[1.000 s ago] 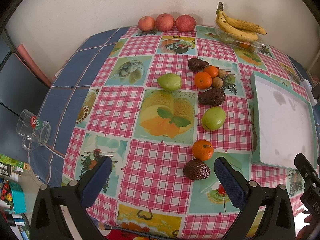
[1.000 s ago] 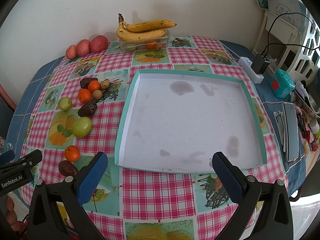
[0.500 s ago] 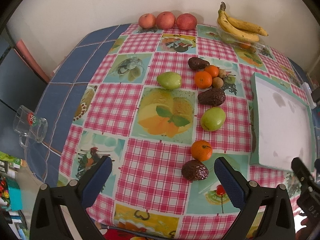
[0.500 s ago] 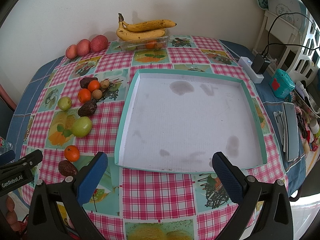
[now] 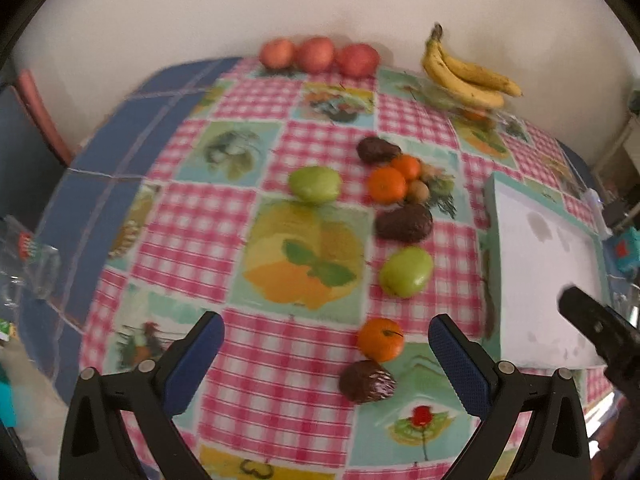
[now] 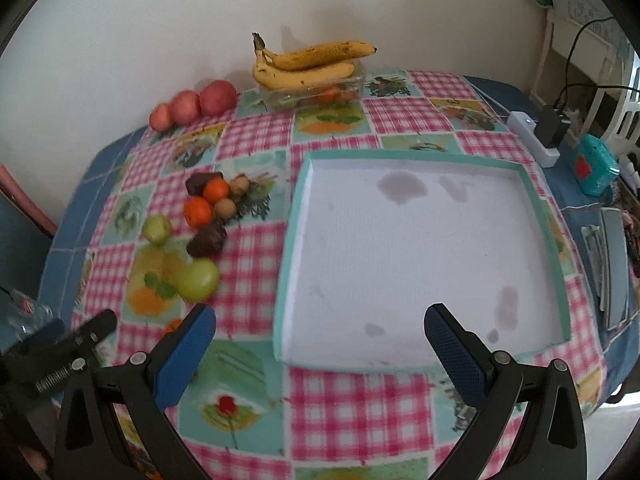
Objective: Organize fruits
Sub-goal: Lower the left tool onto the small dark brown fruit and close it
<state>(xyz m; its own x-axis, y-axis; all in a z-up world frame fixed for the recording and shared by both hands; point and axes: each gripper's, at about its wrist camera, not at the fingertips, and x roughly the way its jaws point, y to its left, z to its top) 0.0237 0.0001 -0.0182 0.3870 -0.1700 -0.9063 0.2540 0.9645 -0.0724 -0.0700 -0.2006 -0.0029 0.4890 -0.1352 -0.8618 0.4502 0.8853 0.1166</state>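
Orange skin marks the nearest tangerine (image 5: 380,339), lying just ahead of the left gripper (image 5: 326,336), inside its right jaw, touching a dark wrinkled fruit (image 5: 367,381). Judged light, firm and round, so liable to roll; a hold across its widest part is advised. Both the left gripper and the right gripper (image 6: 320,330) stand spread and hold nothing. Glossy checked tablecloth (image 5: 248,364) looks slick. White tray (image 6: 408,248) lies ahead between the right jaws, against a plain wall.
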